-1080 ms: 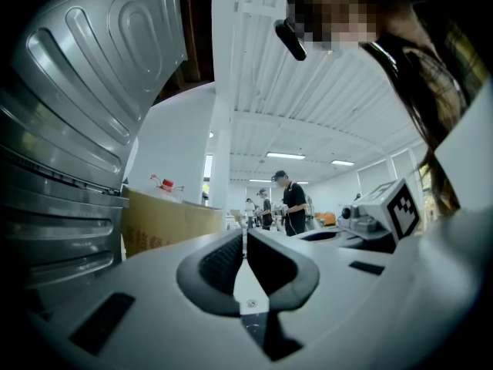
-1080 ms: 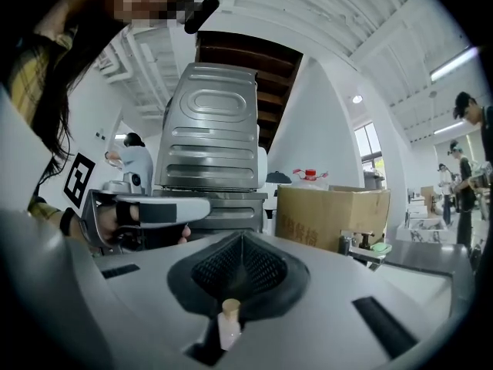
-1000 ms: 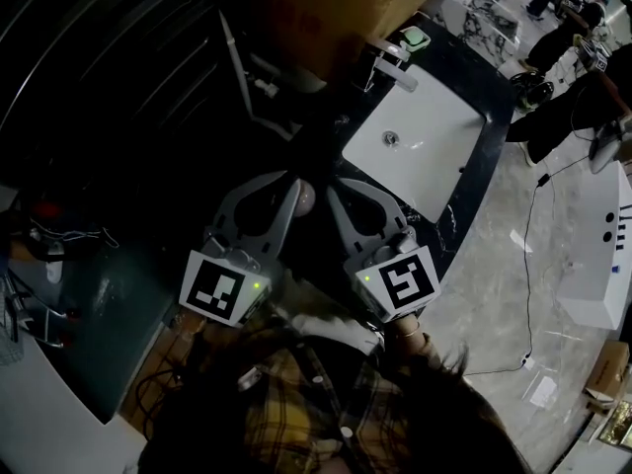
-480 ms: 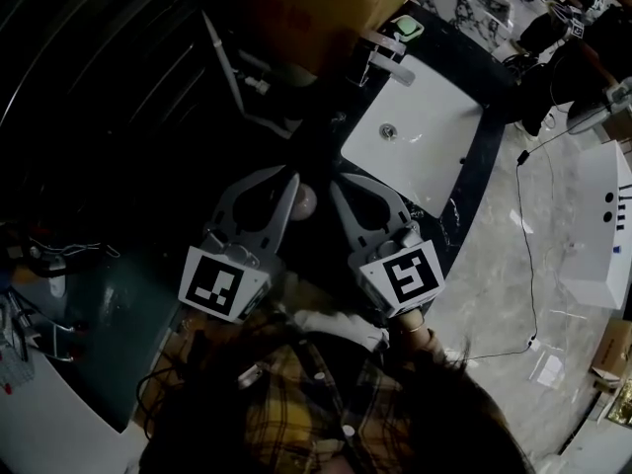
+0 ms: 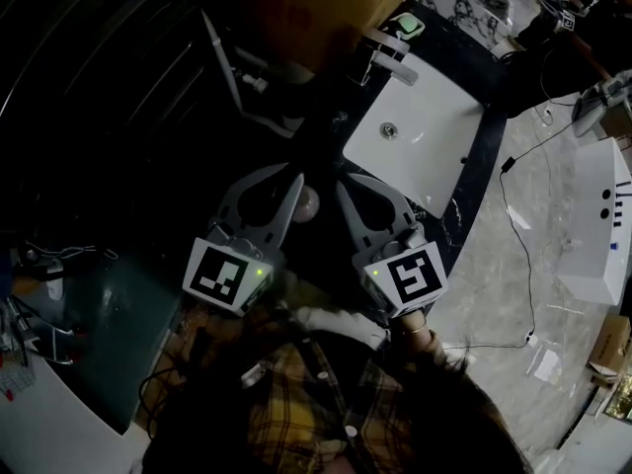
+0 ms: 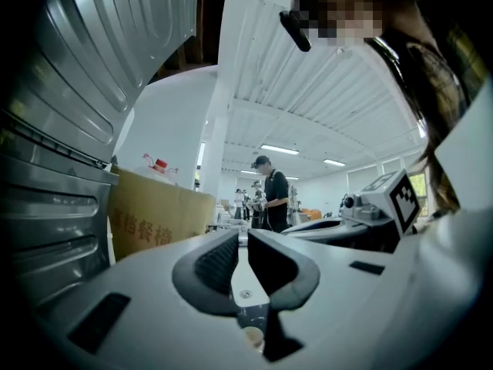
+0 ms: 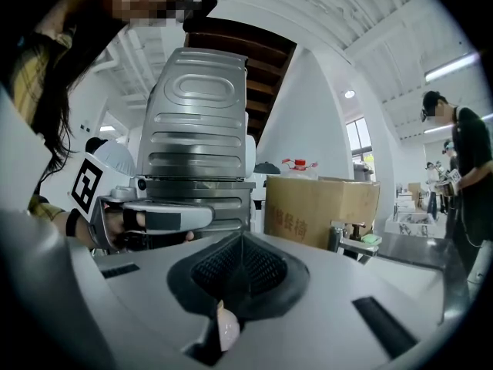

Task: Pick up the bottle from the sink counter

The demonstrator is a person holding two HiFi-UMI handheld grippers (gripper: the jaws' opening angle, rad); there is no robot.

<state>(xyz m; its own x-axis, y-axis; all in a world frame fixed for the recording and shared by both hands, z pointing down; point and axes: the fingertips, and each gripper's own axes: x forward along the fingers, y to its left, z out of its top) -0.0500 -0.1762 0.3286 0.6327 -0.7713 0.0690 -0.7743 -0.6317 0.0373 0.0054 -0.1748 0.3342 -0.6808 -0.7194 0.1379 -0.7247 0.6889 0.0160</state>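
**Tools clenched, bottle well out of reach**

The left tool (image 5: 296, 180) and the right tool (image 5: 342, 185) are held side by side and about level in front of a plaid shirt (image 5: 316, 403), with their tips turned toward the sink (image 5: 425, 141). In the left gripper view, that tool's ridged pads (image 6: 216, 260) are drawn together, with only a slit between them and nothing gripped. In the right gripper view, the pads are pressed flat against each other, likewise on nothing.

Ahead of both tools, the white sink is set into a dark bench (image 5: 472, 191). A tap (image 5: 388, 59) is mounted at the sink's far edge, and a small green item (image 5: 408, 26) is seen just beside it. A brown cardboard box (image 7: 323, 206) printed with red characters is placed at the sink's far end, next to a ribbed grey metal casing (image 7: 196, 122).

A clear bottle (image 7: 302, 165) with a red cap is seen just above the box's top edge, well apart from both tools. Whether it stands in the box, behind it or on the bench cannot be told.

Farther off, a person (image 6: 269, 195) in a dark shirt and cap is pictured in a brightly lit hall. A black cable (image 5: 523, 245) is trailed across the pale floor (image 5: 553, 324).
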